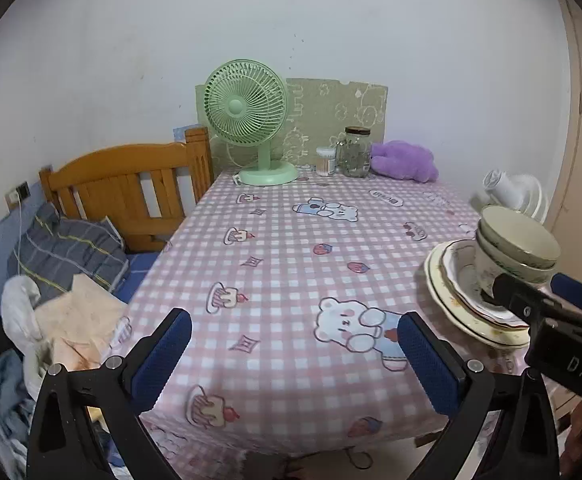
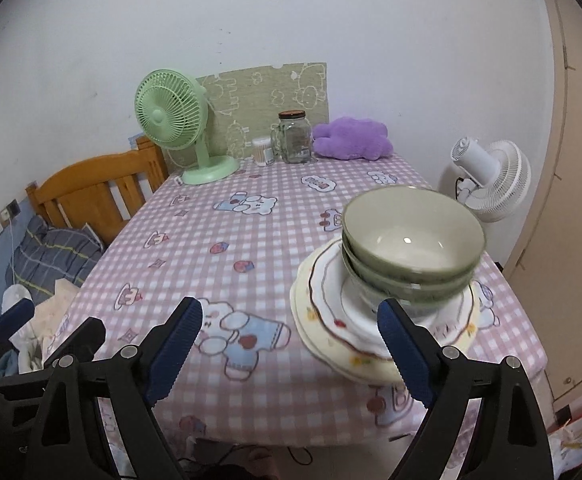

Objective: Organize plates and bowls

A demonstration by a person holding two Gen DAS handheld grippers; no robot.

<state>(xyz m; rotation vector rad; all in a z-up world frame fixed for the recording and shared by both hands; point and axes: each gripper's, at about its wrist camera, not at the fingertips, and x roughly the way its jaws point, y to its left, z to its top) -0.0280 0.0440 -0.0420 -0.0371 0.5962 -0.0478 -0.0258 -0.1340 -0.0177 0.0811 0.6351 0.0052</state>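
Bowls (image 2: 413,240) | glazed, slippery, breakable, stacked on plates (image 2: 331,320) | take top rim | both grippers (image 1: 295,344) (image 2: 291,340) fingers open, empty

The table (image 2: 251,240) wears a pink-and-white checked cloth printed with bears and cakes. Along its far edge stand a green fan (image 2: 179,128), a small tub of cotton swabs (image 2: 262,151), a lidded glass jar (image 2: 294,138) and a purple plush (image 2: 353,138). Near the right front corner rests a stack of plates (image 2: 331,332), carrying nested green bowls (image 2: 411,236).
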